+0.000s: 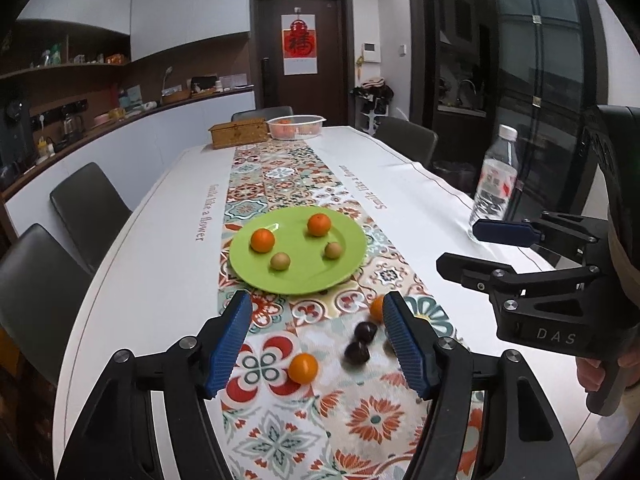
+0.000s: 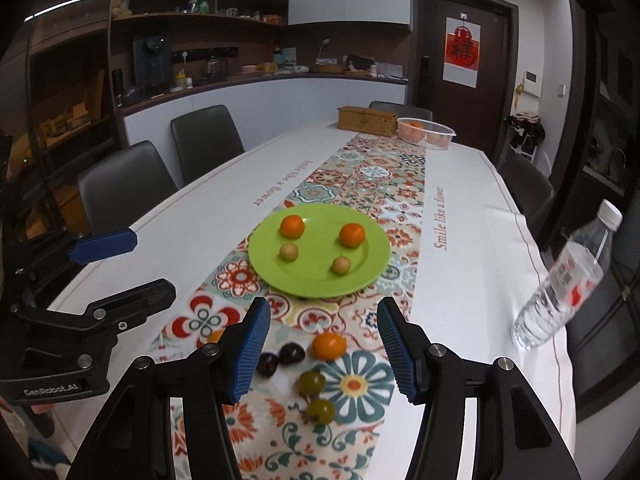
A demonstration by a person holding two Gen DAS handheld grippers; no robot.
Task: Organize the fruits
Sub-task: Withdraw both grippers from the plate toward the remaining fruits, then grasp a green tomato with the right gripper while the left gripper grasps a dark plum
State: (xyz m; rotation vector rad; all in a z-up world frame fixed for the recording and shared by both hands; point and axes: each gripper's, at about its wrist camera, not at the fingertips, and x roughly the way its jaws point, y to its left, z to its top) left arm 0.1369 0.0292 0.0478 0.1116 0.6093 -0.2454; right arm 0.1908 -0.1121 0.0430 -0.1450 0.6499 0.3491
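My left tongs (image 1: 316, 344) hang over the patterned runner (image 1: 280, 184) with the blue pads spread and nothing pinched between them. An orange (image 1: 303, 368) sits on the runner under that gap, toward its left side, and two dark round fruits (image 1: 360, 342) lie just beside each other closer to the right pad. A second orange fruit (image 1: 377, 307) peeks out from behind that right pad's tip.

My right tongs (image 2: 324, 346) are released as well, pads apart and empty. Under them, on the runner, I see an orange fruit (image 2: 329, 345), the two dark ones (image 2: 280, 358) touching or nearly so, and two green-yellow fruits (image 2: 316, 396) one behind the other nearer to me.

Past both sets of tongs, the green plate (image 1: 344, 264) rests on the runner in the middle of the bench (image 1: 160, 240). It carries two oranges (image 1: 319, 225) toward its far side and two small tan fruits (image 1: 280, 261) toward its near side, all four apart from each other.

A water bottle (image 2: 568, 280) stands near the bench's right edge. At the far end sit a woven box (image 1: 239, 132) and a clear basket (image 1: 296, 126) holding more orange fruit.
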